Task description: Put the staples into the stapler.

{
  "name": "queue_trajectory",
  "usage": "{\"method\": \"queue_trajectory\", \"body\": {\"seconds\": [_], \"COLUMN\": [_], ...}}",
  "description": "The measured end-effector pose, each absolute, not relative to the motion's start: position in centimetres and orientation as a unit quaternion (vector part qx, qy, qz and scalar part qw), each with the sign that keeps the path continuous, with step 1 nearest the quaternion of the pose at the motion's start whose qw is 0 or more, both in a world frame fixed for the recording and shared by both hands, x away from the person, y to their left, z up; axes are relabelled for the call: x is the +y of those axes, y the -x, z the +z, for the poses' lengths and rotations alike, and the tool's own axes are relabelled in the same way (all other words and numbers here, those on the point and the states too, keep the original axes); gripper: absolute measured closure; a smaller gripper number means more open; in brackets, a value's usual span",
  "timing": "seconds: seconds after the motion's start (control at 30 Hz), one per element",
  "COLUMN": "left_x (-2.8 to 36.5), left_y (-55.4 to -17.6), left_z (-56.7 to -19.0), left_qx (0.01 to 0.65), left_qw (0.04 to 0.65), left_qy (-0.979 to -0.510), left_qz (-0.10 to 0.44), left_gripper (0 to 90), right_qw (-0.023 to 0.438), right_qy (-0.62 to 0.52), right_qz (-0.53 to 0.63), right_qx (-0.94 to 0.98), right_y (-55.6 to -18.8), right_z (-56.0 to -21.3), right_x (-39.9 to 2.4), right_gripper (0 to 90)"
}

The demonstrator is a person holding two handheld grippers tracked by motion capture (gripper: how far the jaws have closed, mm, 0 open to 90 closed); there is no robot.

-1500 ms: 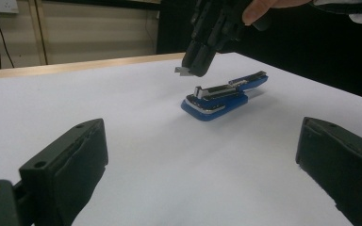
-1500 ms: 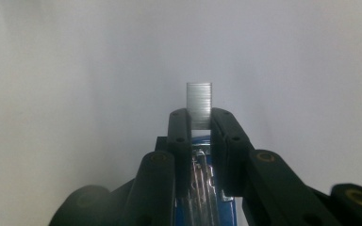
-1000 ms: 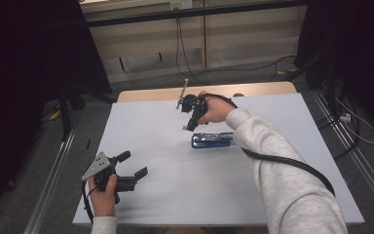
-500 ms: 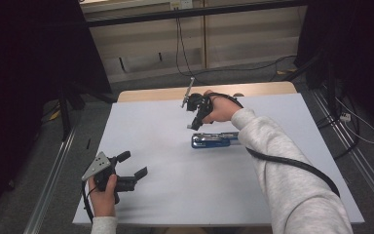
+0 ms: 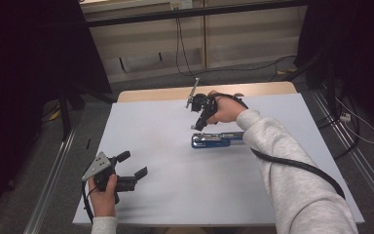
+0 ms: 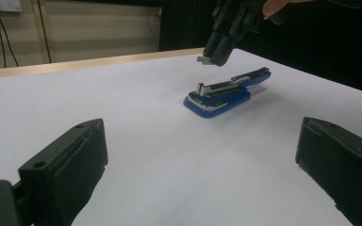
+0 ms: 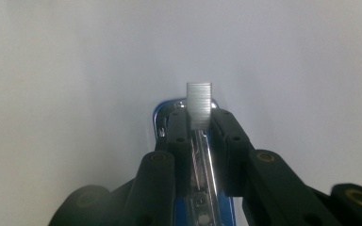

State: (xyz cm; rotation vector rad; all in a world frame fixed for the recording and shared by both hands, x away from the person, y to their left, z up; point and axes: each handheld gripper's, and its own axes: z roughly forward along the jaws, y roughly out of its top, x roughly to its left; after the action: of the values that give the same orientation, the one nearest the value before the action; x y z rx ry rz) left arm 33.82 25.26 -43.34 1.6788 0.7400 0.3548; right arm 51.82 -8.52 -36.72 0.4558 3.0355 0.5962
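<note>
A white-covered tabletop (image 5: 165, 195) fills the high view, with a person's forearms reaching in from below. A blue stapler (image 5: 217, 140) lies flat near the middle, its top arm swung open so the metal staple channel faces up, ready for loading. The right gripper (image 5: 198, 126) hangs just above the stapler's front end, pointing down, its jaws clenched on a small silver strip of staples (image 7: 199, 104); in the right gripper view the strip lines up over the open channel, which suggests it is about to be lowered in. The left gripper (image 5: 132, 165) rests low near the tabletop's near left corner, well apart from the stapler, jaws spread wide and holding nothing, seemingly waiting its turn.
</note>
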Motion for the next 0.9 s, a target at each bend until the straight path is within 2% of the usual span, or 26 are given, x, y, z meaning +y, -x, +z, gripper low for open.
{"method": "queue_trajectory", "body": {"seconds": [0.9], "left_x": [25.3], "left_y": [-33.9], "left_z": [-43.3], "left_qx": [0.319], "left_qw": [0.592], "left_qy": [-0.725], "left_qz": [0.152], "left_gripper": [2.8], "right_qw": [0.0], "right_qy": [-0.142], "right_qz": [0.186], "right_qx": [0.972], "right_y": [-51.5], "right_z": [-38.0], "right_x": [-8.9], "right_gripper": [78.4]}}
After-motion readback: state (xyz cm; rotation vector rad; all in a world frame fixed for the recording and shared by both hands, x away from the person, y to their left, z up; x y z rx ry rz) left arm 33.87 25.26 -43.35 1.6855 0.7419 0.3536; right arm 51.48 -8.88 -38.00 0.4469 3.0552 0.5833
